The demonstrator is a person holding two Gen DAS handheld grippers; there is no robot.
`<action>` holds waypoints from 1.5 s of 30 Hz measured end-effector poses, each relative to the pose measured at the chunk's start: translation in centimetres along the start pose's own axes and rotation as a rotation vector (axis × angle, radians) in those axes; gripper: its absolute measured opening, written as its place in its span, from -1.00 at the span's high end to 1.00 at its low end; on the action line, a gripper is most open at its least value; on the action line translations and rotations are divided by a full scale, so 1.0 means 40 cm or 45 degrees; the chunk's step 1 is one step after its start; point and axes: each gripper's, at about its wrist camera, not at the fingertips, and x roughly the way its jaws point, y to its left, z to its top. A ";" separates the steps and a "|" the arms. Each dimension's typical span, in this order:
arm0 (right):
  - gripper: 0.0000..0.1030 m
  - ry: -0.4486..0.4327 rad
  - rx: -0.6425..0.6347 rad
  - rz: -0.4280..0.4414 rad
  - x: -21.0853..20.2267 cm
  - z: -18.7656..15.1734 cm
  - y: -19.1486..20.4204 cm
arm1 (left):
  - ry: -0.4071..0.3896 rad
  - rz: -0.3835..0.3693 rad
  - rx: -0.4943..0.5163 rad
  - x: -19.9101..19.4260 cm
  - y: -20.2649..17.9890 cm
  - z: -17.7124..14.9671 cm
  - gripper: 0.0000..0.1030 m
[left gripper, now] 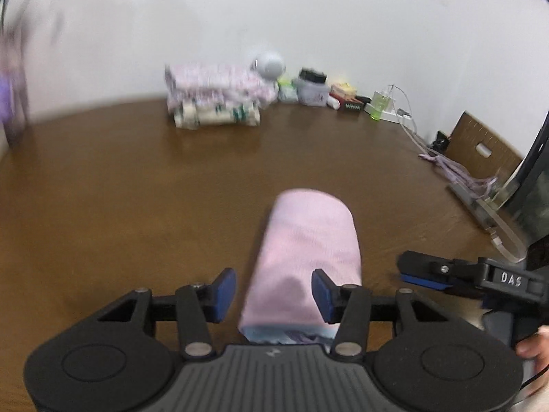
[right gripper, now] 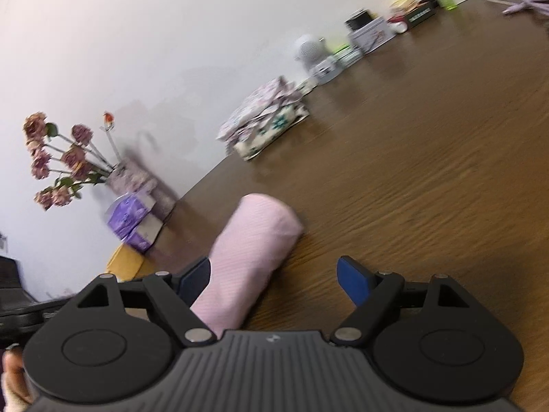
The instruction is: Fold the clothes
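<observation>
A blurred vase of flowers [right gripper: 61, 161] stands far left. The pink rolled garment [left gripper: 305, 257] lies on the near table [left gripper: 137, 189], its near end hidden, between the parted left gripper [left gripper: 274, 292]. The right gripper [right gripper: 274, 276] gapes beside it.

1. A rolled cloth [left gripper: 305, 261] lies on the table [left gripper: 137, 206], between the fingers of the left gripper [left gripper: 273, 295]
2. The right gripper [right gripper: 274, 281] sits just beside the roll, to its right
3. A stack of folded clothes [left gripper: 216, 98] rests far back by the wall [left gripper: 274, 17]
4. Small containers [left gripper: 310, 87] line the wall right of the stack
</observation>
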 end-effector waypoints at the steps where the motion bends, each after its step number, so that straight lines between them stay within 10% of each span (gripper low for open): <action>1: -0.59 0.008 0.003 0.008 0.009 -0.002 0.010 | 0.018 -0.032 -0.036 0.011 0.017 -0.001 0.08; 8: -0.44 0.062 0.034 0.001 0.056 -0.012 0.039 | 0.095 -0.224 -0.242 0.065 0.115 -0.011 0.10; 14: 0.36 0.112 0.072 -0.007 0.082 -0.026 0.039 | 0.122 -0.312 -0.314 0.083 0.147 -0.018 0.41; 19: -0.14 0.153 0.097 0.018 0.078 -0.043 0.044 | 0.106 -0.380 -0.361 0.072 0.165 -0.028 -0.04; 26: 0.22 0.197 -0.031 0.004 0.071 -0.086 0.118 | 0.132 -0.342 -0.307 0.089 0.156 -0.036 0.35; 30: 0.40 0.211 -0.071 -0.038 0.077 -0.099 0.140 | 0.121 -0.350 -0.317 0.079 0.167 -0.039 0.24; 32: 0.34 0.211 -0.081 -0.035 0.070 -0.098 0.143 | 0.101 -0.365 -0.337 0.068 0.176 -0.038 -0.10; 34: -0.12 0.204 -0.082 -0.030 0.061 -0.093 0.142 | 0.088 -0.359 -0.329 0.062 0.178 -0.031 -0.10; 40: -0.14 0.115 -0.022 -0.102 0.073 -0.035 0.107 | 0.129 -0.327 -0.279 0.104 0.149 0.014 -0.10; 45: 0.38 0.137 -0.005 -0.102 0.101 -0.037 0.092 | 0.174 -0.317 -0.231 0.141 0.130 0.025 0.18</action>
